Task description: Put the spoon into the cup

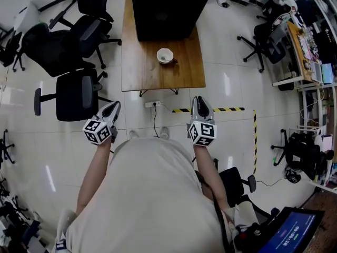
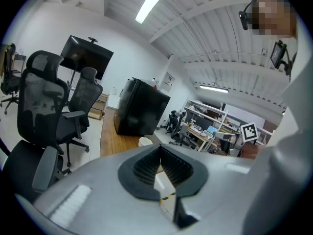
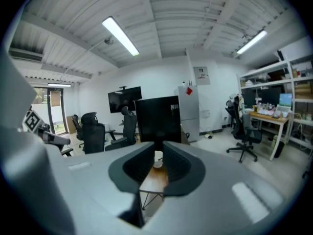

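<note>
Cup (image 1: 165, 55) on desk (image 1: 158, 80) ahead, spoon (image 1: 171, 60) apparently resting in it, head view alone shows both claws over floor (image 1: 237, 130), left claw (image 1: 116, 106) tips together, empty, right claw (image 1: 200, 100) narrowly parted, empty, its own view framing the cup

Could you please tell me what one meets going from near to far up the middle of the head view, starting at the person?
Person's shirt → white power strip → wooden table → cup → black box.
</note>
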Motion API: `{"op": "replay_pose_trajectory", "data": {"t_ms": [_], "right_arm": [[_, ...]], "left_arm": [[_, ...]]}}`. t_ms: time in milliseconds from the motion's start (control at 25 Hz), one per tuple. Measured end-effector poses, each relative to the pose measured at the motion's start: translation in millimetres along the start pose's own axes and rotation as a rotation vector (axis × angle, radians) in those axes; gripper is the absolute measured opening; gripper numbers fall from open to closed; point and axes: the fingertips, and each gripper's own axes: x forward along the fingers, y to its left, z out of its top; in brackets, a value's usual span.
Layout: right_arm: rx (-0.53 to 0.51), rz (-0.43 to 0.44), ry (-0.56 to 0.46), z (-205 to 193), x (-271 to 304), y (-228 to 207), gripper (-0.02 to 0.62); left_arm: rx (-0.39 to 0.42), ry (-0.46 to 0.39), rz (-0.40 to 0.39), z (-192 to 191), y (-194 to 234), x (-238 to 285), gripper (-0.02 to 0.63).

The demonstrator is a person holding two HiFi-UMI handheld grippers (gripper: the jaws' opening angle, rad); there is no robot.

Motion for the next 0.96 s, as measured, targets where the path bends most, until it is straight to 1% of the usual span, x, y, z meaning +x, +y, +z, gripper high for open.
{"op": "replay_pose_trajectory", "data": {"t_ms": [40,120,240,320,360,400,600,960], "right_arm": [[-0.028,-0.008,0.026,-5.9,-1.2,-0.3,0.032],[-0.089,-0.018,0.064,-14.6,-4.0,1.2,0.023],[-0.138,-0.010,0.086,-21.1,-8.6,6.2,0.018],[-0.141,0.002,0.090,-23.0,-11.4,7.8,0.016],[-0.141,0.007,0.092,-23.6,-12.6,8.3,0.001],[-0.142,0.012,0.093,-24.2,-13.7,8.7,0.000],[-0.138,0.036,0.100,-29.1,-21.9,11.2,0.000],[-0.111,0.047,0.101,-31.9,-40.2,-2.0,0.000]], "left_arm": [[-0.001,0.003,-0.003,-1.9,-1.6,0.0,0.002],[-0.003,0.007,-0.006,-5.4,-3.9,-0.8,0.000],[-0.010,0.013,-0.007,-10.8,-5.8,-3.9,0.001],[-0.013,0.018,-0.007,-14.6,-8.3,-5.6,0.002],[-0.014,0.021,-0.008,-16.2,-10.0,-6.1,0.001],[-0.014,0.024,-0.009,-17.4,-11.6,-6.1,0.002],[-0.036,0.016,-0.019,-19.7,-21.9,-4.4,0.000],[-0.032,0.026,-0.048,-26.8,-49.0,0.8,0.000]]}}
